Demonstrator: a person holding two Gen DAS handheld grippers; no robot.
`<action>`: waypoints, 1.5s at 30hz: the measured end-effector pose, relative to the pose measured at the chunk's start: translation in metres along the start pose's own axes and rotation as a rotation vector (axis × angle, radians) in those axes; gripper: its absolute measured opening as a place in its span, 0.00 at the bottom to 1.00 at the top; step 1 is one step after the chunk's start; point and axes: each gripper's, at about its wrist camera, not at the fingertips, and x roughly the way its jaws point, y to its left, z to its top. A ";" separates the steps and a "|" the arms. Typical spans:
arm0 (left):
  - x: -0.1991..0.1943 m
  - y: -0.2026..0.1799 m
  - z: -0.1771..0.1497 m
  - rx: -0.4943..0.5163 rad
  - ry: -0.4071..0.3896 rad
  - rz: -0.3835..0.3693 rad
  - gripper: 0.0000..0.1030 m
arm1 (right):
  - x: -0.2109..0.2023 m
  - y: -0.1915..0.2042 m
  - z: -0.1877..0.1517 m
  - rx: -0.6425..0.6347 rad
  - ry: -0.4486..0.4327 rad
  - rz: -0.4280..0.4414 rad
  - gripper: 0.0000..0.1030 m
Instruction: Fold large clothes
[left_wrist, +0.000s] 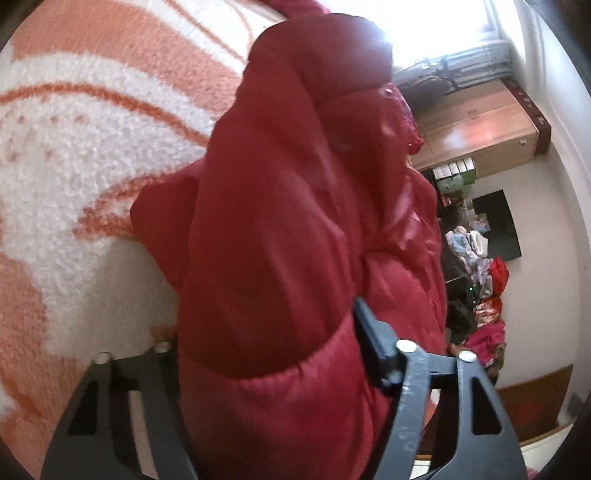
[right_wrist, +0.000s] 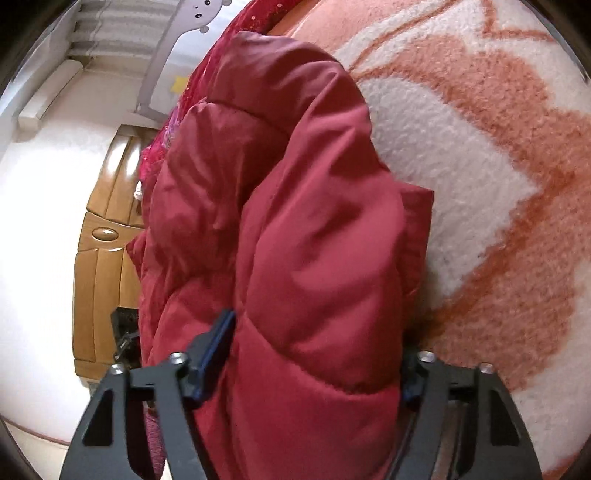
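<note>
fluffy orange-and-white blanket (left_wrist: 74, 177) underneath, with the red puffer jacket (left_wrist: 288, 229) bunched on it. left gripper (left_wrist: 266, 354) and right gripper (right_wrist: 317, 354) are each clamped on a thick fold (wardrobe (right_wrist: 103, 258) behind).

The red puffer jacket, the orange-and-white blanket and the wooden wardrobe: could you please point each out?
red puffer jacket (right_wrist: 314, 240): right wrist view, quilted panel.
orange-and-white blanket (left_wrist: 74, 166): left wrist view, white fleece patch.
wooden wardrobe (left_wrist: 480, 133): left wrist view, door front.
</note>
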 end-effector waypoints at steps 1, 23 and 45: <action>-0.003 -0.008 -0.004 0.026 -0.010 0.015 0.56 | -0.001 0.002 -0.002 0.003 -0.002 0.017 0.55; -0.127 -0.060 -0.183 0.108 -0.072 -0.062 0.43 | -0.099 0.040 -0.211 -0.047 -0.014 0.135 0.38; -0.096 -0.004 -0.214 -0.024 -0.139 0.118 0.64 | -0.080 0.005 -0.225 0.014 -0.129 0.001 0.65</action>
